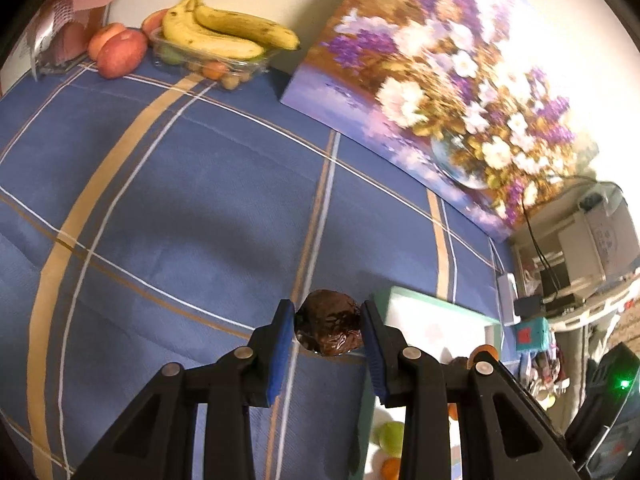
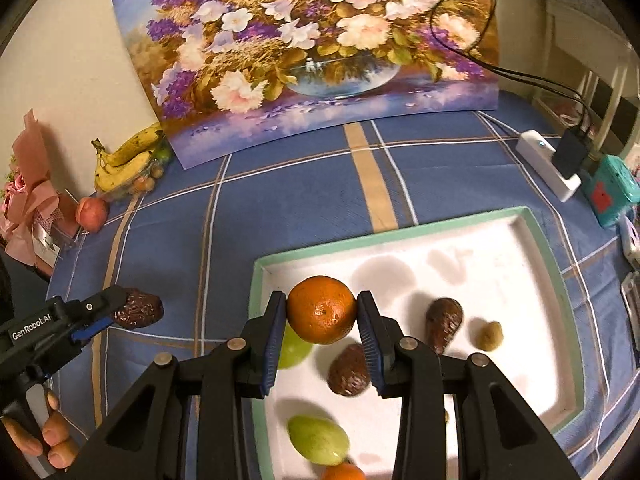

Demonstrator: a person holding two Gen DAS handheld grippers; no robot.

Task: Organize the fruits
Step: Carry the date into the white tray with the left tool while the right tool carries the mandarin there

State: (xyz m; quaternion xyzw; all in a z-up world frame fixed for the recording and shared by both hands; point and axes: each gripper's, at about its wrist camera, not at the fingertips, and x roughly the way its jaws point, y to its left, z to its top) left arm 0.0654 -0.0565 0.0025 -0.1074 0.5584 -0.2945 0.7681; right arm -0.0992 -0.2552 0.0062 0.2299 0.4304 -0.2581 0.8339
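Left gripper (image 1: 328, 330): my jaws are clamped on a dark brown, wrinkled, glossy fruit (image 1: 329, 328), blue pads pressing both its sides. It hangs above the blue plaid tablecloth (image 1: 180, 200), just left of the white tray with a mint-green rim (image 1: 424, 300). Seen from the right wrist view, this gripper (image 2: 120, 312) holds the same fruit (image 2: 138, 313) off the tray's left edge, with a hand (image 2: 48, 436) wrapped around its handle.

Right gripper (image 2: 322, 322): my jaws grip a round orange mandarin (image 2: 322, 309) between the blue pads, held over the near-left part of the tray (image 2: 400, 232).

Tray contents, right wrist view:
- two dark brown wrinkled fruits (image 2: 443, 323), one right of the mandarin, the other (image 2: 349, 370) below it, partly behind my right finger
- small tan-brown round fruit (image 2: 490, 335), just right of the first brown one
- light green oval fruit (image 2: 318, 440) near the front edge; another green one (image 2: 294, 346) partly hidden behind my left finger
- a second orange fruit (image 2: 343, 473) at the bottom edge, cut off

Back of table: bunch of yellow bananas (image 1: 224, 32) resting on a clear plastic punnet of small fruits (image 1: 216, 66), red-orange peaches (image 1: 120, 50) beside it, a pink wrapped bouquet (image 2: 30, 200) at far left, and a floral painting (image 2: 312, 48) leaning on the wall.
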